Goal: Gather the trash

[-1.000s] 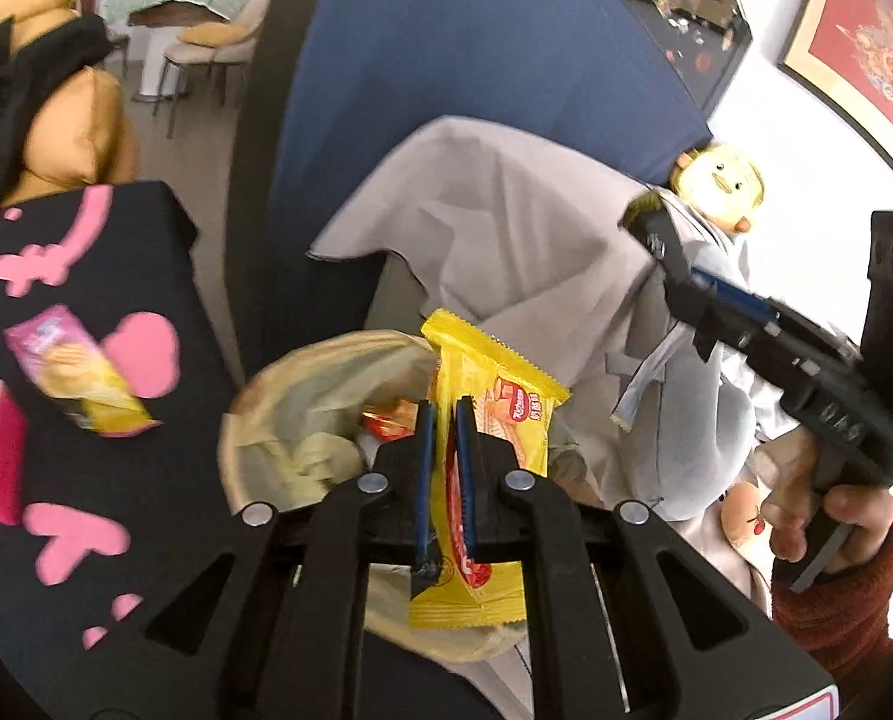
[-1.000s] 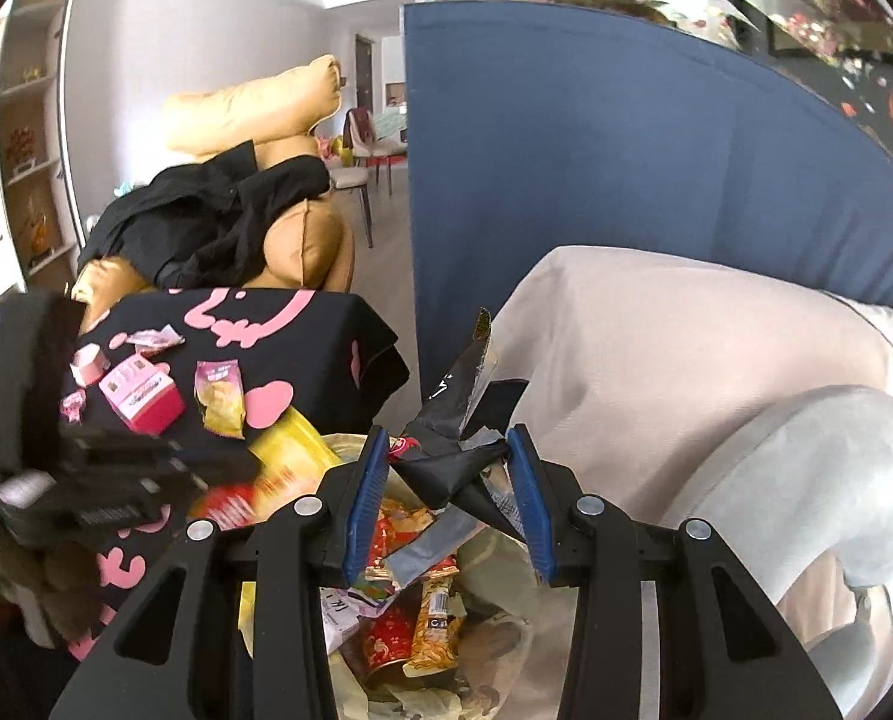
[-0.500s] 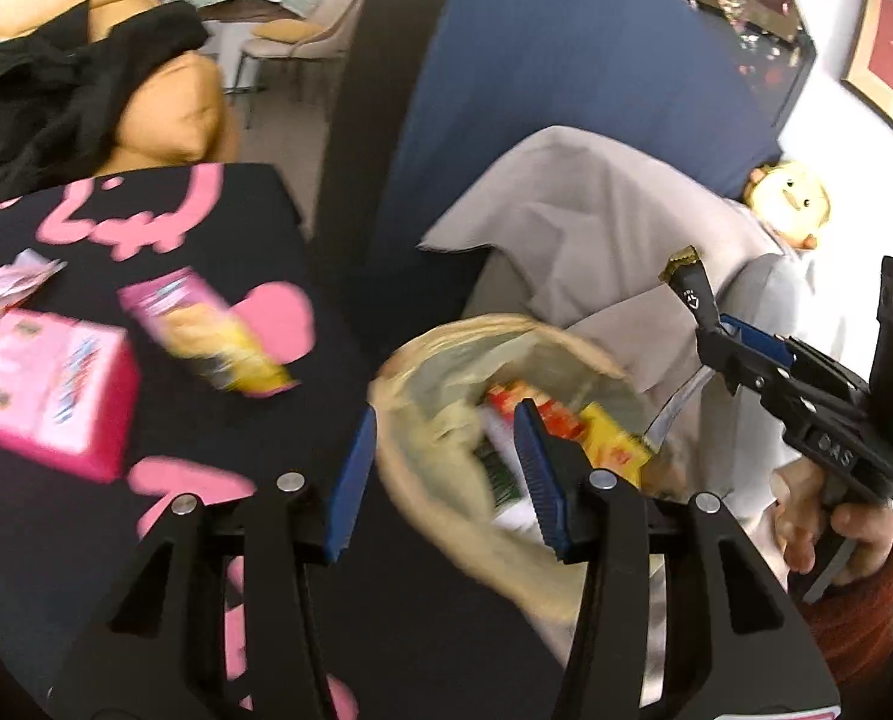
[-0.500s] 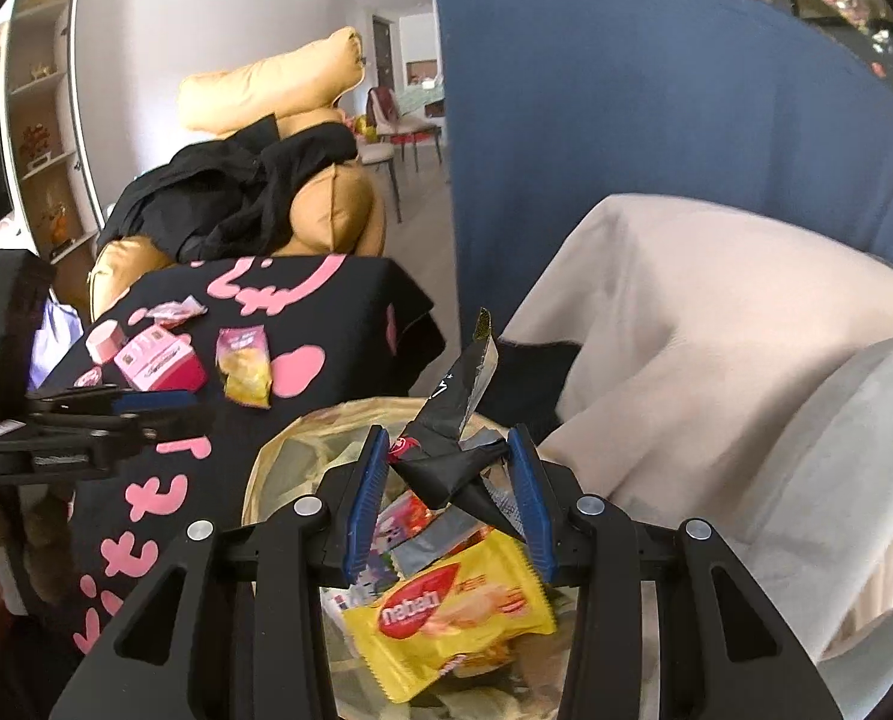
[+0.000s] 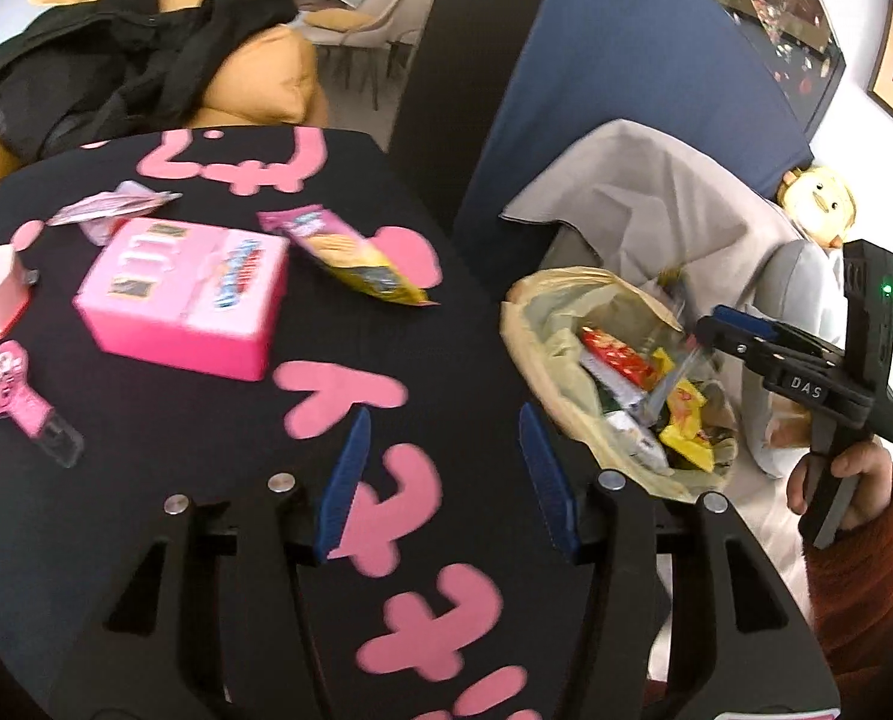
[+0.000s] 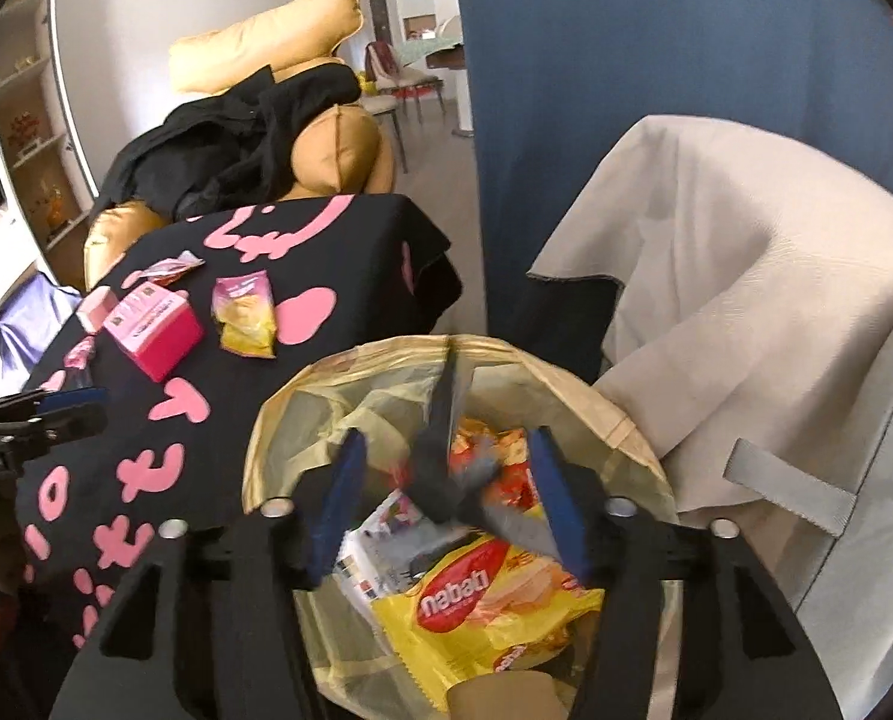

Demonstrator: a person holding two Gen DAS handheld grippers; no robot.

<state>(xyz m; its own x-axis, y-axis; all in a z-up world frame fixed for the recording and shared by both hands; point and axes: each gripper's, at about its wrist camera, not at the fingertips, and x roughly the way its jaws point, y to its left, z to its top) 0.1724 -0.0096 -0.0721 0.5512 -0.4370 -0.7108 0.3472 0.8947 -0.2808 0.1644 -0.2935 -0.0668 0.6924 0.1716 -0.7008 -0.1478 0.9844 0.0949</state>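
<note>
Done so far: we count several wrappers already in the lined trash bin (image 6: 638, 438), among them a yellow nabati wafer pack (image 6: 494, 600) and a red pack (image 5: 614, 354).
Right tool (image 6: 446, 510): we hold it over the bin mouth with its jaws opening; a dark crumpled wrapper (image 6: 440, 462) sits between the pads, blurred, and looks to be dropping free.
Left tool (image 5: 446, 480): empty, jaws opening, over the black tabletop (image 5: 218, 420) beside the bin.
Left to collect: a pink-and-yellow snack bag (image 5: 344, 258) and a small pink wrapper (image 5: 110, 210); the pink box (image 5: 188, 294) may count too.
Edges: the bin stands just off the tabletop edge.
Open room: bare cloth lies between the left tool and the snack bag.
</note>
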